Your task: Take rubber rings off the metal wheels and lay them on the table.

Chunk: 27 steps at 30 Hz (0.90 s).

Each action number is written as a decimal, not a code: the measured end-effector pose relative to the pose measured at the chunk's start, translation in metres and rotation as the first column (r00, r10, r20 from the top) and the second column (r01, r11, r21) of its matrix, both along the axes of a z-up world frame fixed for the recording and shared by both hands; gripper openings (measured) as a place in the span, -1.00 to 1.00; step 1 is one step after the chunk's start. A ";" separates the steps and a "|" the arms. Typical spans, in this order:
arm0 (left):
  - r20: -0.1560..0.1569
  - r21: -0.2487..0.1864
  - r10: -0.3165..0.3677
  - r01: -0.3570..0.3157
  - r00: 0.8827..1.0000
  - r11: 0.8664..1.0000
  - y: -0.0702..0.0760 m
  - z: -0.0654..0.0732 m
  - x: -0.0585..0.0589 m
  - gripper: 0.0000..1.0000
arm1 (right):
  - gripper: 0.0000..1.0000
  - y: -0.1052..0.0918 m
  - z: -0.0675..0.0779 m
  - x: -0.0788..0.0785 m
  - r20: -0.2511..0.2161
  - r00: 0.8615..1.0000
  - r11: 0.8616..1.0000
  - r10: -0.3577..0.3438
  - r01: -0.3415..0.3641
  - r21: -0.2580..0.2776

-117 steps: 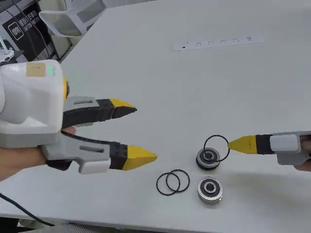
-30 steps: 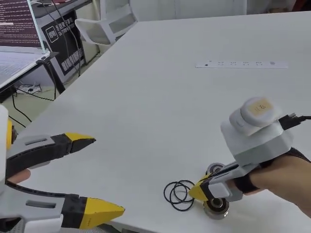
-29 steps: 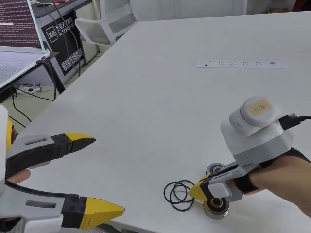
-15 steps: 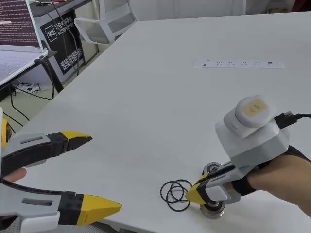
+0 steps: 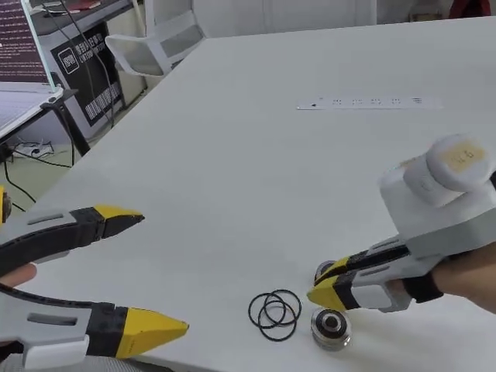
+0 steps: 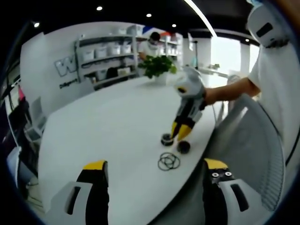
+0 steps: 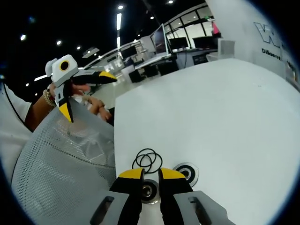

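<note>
Three thin black rubber rings [image 5: 273, 311] lie overlapped on the white table near its front edge. Just right of them stand two metal wheels: one [image 5: 331, 327] in plain sight, the other [image 5: 323, 270] half hidden behind my right gripper [image 5: 318, 284]. That gripper hovers over the wheels, jaws a narrow gap apart with nothing between them. In the right gripper view its tips [image 7: 150, 174] frame the near wheel [image 7: 149, 190], with the rings [image 7: 147, 160] ahead and the second wheel [image 7: 186, 172] to the right. My left gripper [image 5: 147, 273] is wide open and empty, well left of the rings [image 6: 168, 161].
A white power strip [image 5: 370, 102] lies far back on the table [image 5: 232, 155]. The front edge runs just below the rings and wheels. A white mesh chair [image 7: 65, 159] stands at that edge, and another chair [image 5: 155, 39] and a desk stand beyond the far left corner.
The ring my right gripper held beside a wheel 3.9 s ago now lies with the other two. Over the last second the right gripper has drawn back to the right, off the pile.
</note>
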<state>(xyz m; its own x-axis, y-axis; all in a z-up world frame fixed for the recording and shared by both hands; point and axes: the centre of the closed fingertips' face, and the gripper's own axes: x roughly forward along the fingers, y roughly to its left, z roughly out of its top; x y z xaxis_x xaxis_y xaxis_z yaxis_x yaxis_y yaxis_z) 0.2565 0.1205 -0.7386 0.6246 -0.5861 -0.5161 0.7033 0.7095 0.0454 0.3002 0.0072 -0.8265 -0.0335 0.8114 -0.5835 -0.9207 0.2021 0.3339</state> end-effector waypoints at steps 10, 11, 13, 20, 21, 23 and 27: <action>0.025 0.030 -0.114 0.113 0.993 0.993 -0.026 0.005 0.022 0.58 | -0.64 -0.029 0.005 0.017 0.067 0.995 0.996 -0.071 0.068 0.057; 0.027 0.033 -0.123 0.122 0.992 0.992 -0.029 0.006 0.024 0.56 | -0.62 -0.031 0.004 0.017 0.065 0.995 0.996 -0.077 0.073 0.057; 0.036 0.043 -0.150 0.149 0.988 0.988 -0.037 0.006 0.029 0.53 | -0.59 -0.035 0.000 0.020 0.066 0.994 0.995 -0.090 0.086 0.054; 0.046 0.030 -0.238 0.237 0.970 0.971 -0.067 0.006 0.045 0.40 | -0.59 -0.041 -0.012 0.026 0.072 0.989 0.991 -0.127 0.124 0.040; 0.051 0.031 -0.247 0.245 0.968 0.969 -0.072 0.007 0.049 0.37 | -0.58 -0.040 -0.015 0.027 0.078 0.989 0.991 -0.128 0.126 0.037; 0.063 0.029 -0.261 0.260 0.963 0.965 -0.080 0.008 0.057 0.33 | -0.57 -0.040 -0.020 0.029 0.085 0.988 0.991 -0.129 0.127 0.029; 0.073 0.042 -0.308 0.306 0.948 0.951 -0.097 0.004 0.068 0.20 | -0.56 -0.037 -0.024 0.030 0.094 0.987 0.992 -0.129 0.126 0.029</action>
